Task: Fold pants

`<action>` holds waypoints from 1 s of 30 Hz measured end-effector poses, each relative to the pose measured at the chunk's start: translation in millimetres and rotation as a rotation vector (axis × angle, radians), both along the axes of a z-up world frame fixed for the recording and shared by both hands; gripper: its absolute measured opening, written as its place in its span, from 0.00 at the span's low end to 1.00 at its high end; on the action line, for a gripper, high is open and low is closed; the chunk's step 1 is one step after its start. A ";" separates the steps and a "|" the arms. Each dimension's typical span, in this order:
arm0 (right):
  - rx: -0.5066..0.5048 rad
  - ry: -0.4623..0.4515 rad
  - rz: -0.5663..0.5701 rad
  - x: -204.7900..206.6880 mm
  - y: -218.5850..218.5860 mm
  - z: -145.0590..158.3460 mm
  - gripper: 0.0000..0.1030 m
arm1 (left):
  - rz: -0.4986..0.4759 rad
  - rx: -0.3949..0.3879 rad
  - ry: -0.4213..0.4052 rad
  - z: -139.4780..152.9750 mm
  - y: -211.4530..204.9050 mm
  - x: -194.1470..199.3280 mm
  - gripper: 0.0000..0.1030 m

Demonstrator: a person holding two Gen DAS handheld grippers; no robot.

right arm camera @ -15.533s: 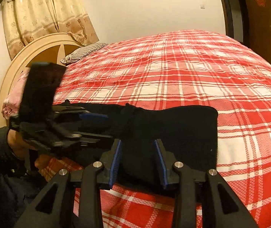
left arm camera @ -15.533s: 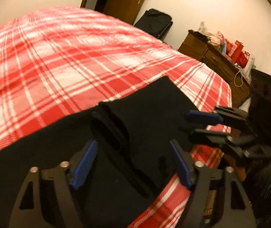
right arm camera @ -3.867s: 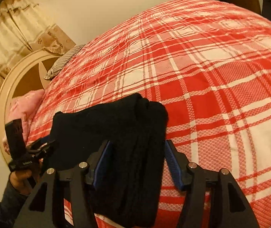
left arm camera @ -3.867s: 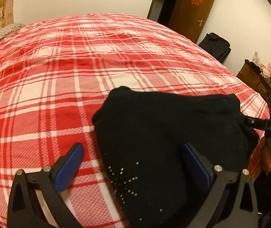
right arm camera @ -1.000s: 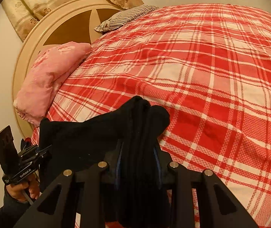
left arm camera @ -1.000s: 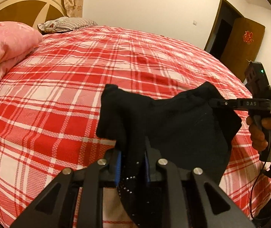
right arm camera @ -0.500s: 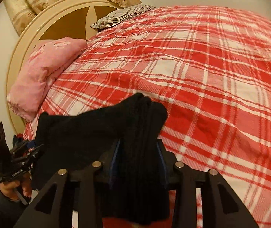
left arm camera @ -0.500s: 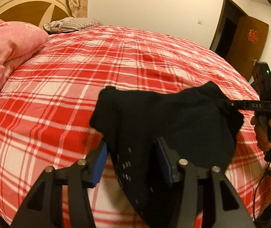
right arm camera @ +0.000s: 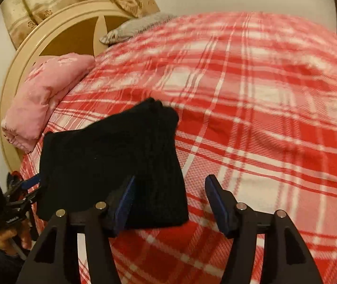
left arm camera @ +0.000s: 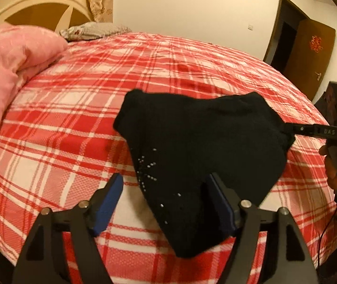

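Pants (left arm camera: 199, 146), black and of a thick knitted cloth, lie as a compact folded bundle on the red plaid bedspread (left arm camera: 78, 108), a little below the middle of the left wrist frame and in the lower left part of the right wrist frame (right arm camera: 111, 163). I judge them soft, limp and light, not slippery and not fragile; the stacked layers may slide apart if only the top layer is pinched. A good hold is at a folded edge or corner, with all layers between the pads.

Left gripper (left arm camera: 166, 198) has its jaws wide apart, and the near end of the bundle lies between them without being squeezed. Right gripper (right arm camera: 168, 198) is also spread open; the bundle's near corner passes by its left blue pad (right arm camera: 126, 196), but nothing is clamped. A pink quilt (left arm camera: 7, 66) lies in the upper left of the left wrist frame, well apart from the pants.
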State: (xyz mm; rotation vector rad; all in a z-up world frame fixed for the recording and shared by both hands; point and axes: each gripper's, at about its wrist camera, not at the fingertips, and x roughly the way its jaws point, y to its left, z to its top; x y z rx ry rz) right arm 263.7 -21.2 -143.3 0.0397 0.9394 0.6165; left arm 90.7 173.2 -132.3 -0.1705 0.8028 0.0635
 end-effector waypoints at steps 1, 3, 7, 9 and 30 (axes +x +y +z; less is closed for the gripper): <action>0.006 -0.014 -0.001 -6.0 -1.0 5.2 0.60 | -0.001 0.001 -0.002 2.8 -1.5 -2.9 0.73; -0.001 -0.049 -0.023 -22.4 -5.3 15.8 0.60 | -0.008 -0.009 -0.007 8.4 -5.7 -9.0 0.74; -0.016 -0.093 -0.083 -50.4 -14.8 30.9 0.60 | -0.025 -0.005 -0.035 21.7 -17.9 -22.0 0.74; -0.009 -0.120 -0.101 -64.8 -20.4 39.4 0.60 | -0.036 -0.005 -0.061 30.5 -24.1 -29.3 0.74; 0.050 -0.296 -0.142 -147.0 -33.6 84.0 0.61 | -0.025 0.027 -0.208 72.5 -44.1 -57.4 0.75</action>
